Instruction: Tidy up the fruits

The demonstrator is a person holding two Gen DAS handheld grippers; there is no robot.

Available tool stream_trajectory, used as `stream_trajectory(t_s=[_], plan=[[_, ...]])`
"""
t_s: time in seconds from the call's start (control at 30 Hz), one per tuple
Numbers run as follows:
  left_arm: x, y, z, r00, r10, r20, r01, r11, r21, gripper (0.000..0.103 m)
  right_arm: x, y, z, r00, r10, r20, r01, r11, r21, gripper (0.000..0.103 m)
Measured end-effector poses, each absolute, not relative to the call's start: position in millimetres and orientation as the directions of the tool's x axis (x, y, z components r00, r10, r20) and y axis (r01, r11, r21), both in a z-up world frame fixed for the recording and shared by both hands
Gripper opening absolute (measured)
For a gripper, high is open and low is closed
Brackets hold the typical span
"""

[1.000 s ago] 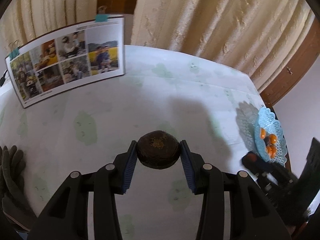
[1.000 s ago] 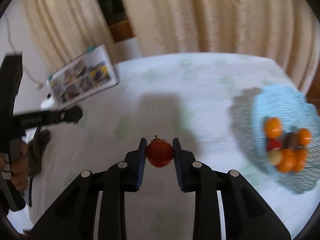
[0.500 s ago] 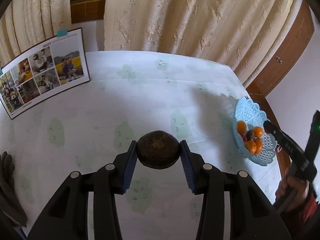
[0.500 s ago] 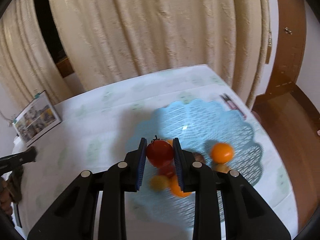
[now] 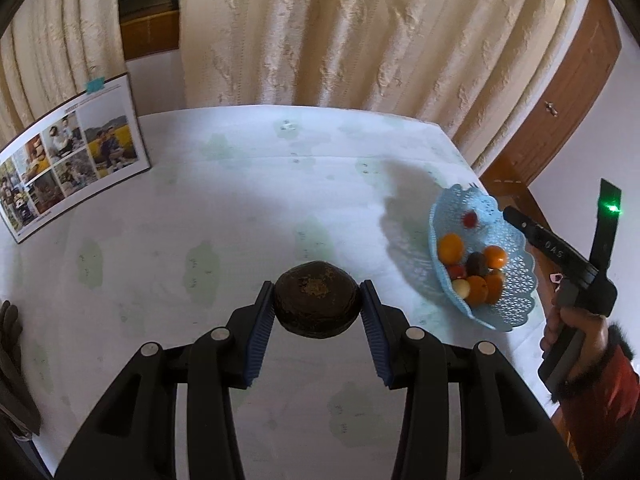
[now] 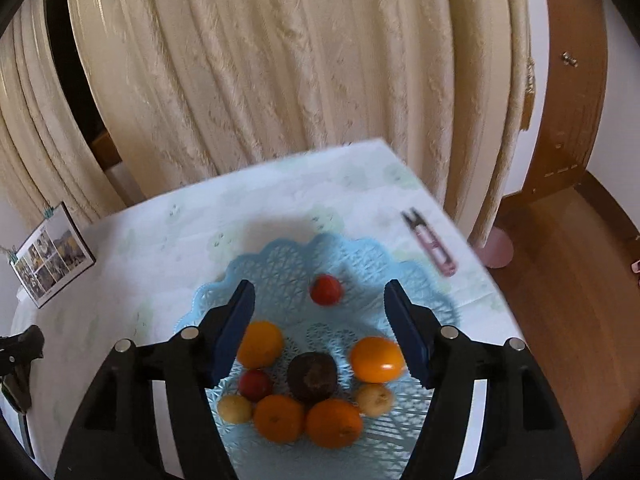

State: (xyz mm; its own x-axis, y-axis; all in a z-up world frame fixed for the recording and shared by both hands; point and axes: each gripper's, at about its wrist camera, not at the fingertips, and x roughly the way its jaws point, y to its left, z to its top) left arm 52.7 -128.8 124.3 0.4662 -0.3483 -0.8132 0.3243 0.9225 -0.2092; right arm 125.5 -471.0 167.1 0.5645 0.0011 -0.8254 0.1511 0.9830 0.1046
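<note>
**Tomato loose in the basket, dark fruit clamped on the left**

A dark glove (image 5: 10, 344) at the table's (image 5: 248, 200) left edge was cut off by the frame, and the pink snips (image 6: 434, 246) beside the basket were blurred. The right gripper (image 6: 320, 330) stood over the blue basket (image 6: 280, 264), its jaws having just opened wide with nothing between the pads; the red tomato (image 6: 326, 289) lay in the basket below the gap, apart from the piled oranges. The left gripper (image 5: 318, 312) pinched a dark brown fruit (image 5: 316, 300) above the table, well left of the basket.
</note>
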Motion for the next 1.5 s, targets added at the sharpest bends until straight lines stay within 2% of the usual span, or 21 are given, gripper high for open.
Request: stream_trajectory(t_s=[0.57, 0.87, 0.93, 0.97, 1.0, 1.07, 1.17, 1.23, 1.43, 1.5], plan=[[50, -278, 118, 0.402, -0.469, -0.786, 0.526, 0.821, -0.221, 0.043, 13, -530, 189, 0.558, -0.086, -0.826, 0.272, 0.959, 0.084, 0.069], [74, -332, 104, 0.400, -0.464, -0.790, 0.571, 0.801, -0.181, 0.044, -11, -546, 185, 0.538, -0.082, -0.839, 0.308, 0.946, 0.105, 0.070], [80, -342, 102, 0.408, -0.458, -0.789, 0.576, 0.800, -0.167, 0.052, -13, -548, 185, 0.535, -0.083, -0.840, 0.312, 0.944, 0.105, 0.074], [82, -344, 102, 0.413, -0.455, -0.789, 0.575, 0.802, -0.162, 0.063, -14, -548, 184, 0.535, -0.082, -0.841, 0.313, 0.944, 0.107, 0.074], [84, -347, 103, 0.424, -0.454, -0.783, 0.573, 0.804, -0.156, 0.069, -15, -548, 184, 0.533, -0.080, -0.842, 0.313, 0.944, 0.109, 0.074], [88, -350, 103, 0.429, -0.451, -0.782, 0.573, 0.805, -0.150, 0.075, -16, -548, 182, 0.529, -0.075, -0.845, 0.312, 0.943, 0.112, 0.074], [91, -349, 105, 0.434, -0.441, -0.786, 0.563, 0.814, -0.145, 0.077, -16, -548, 181, 0.528, -0.070, -0.847, 0.314, 0.942, 0.118, 0.075], [93, -342, 107, 0.439, -0.436, -0.786, 0.549, 0.822, -0.150, 0.078, -16, -548, 180, 0.530, -0.069, -0.845, 0.314, 0.942, 0.121, 0.080], [86, -325, 114, 0.477, -0.409, -0.778, 0.524, 0.843, -0.121, 0.090, -7, -537, 179, 0.537, -0.043, -0.842, 0.290, 0.947, 0.136, 0.082], [80, -320, 118, 0.498, -0.398, -0.770, 0.521, 0.848, -0.101, 0.091, -3, -530, 180, 0.540, -0.032, -0.841, 0.273, 0.952, 0.139, 0.088]])
